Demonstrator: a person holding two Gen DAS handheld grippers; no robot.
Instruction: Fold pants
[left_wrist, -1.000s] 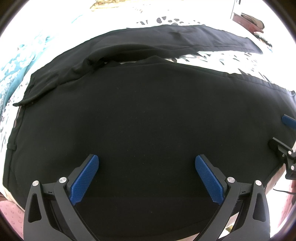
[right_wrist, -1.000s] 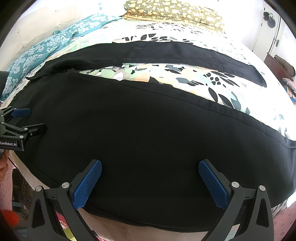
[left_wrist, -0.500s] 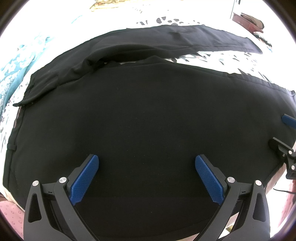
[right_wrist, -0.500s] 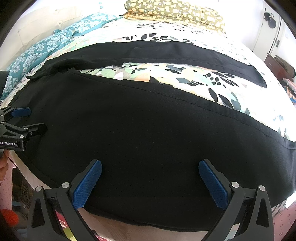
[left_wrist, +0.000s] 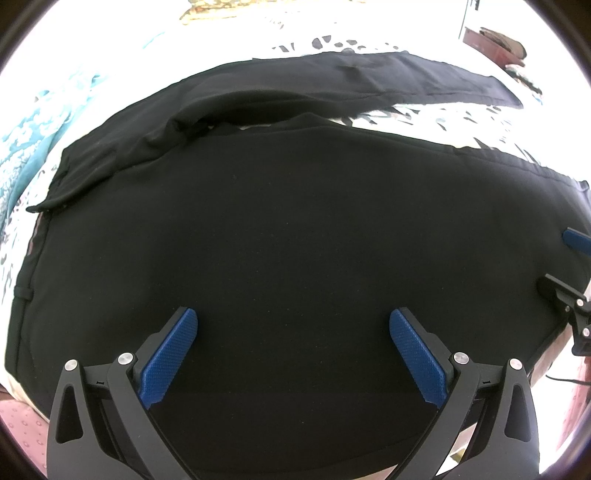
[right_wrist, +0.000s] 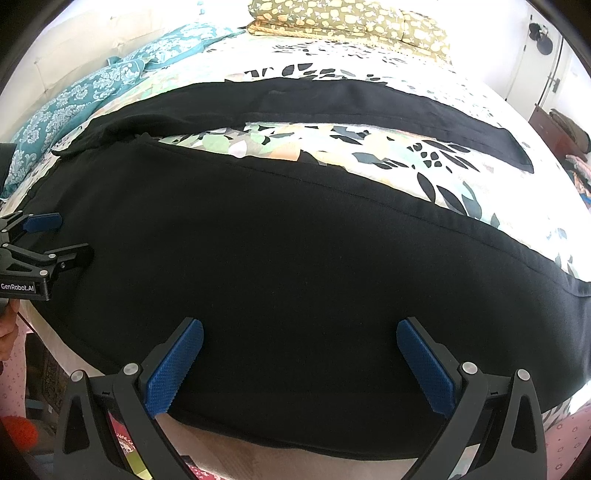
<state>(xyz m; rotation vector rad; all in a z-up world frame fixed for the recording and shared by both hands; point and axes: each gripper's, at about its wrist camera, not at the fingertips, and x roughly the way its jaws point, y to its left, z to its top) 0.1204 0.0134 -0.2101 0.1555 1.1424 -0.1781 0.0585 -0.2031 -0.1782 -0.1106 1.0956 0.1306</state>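
Black pants (left_wrist: 288, 229) lie spread on a bed, legs apart in a V; the near leg (right_wrist: 295, 258) runs along the bed's front edge and the far leg (right_wrist: 332, 103) stretches across the floral sheet. My left gripper (left_wrist: 293, 350) is open and empty just above the near leg by the waist end. My right gripper (right_wrist: 300, 358) is open and empty above the same leg further toward the hem. Each gripper shows at the edge of the other's view: the right one (left_wrist: 569, 269) and the left one (right_wrist: 55, 240).
A floral sheet (right_wrist: 332, 155) covers the bed. Teal patterned pillows (right_wrist: 92, 96) lie at the far left and yellow-patterned pillows (right_wrist: 351, 22) at the back. A dark wooden cabinet (right_wrist: 554, 129) and a door stand at the right. The bed's front edge drops just below the grippers.
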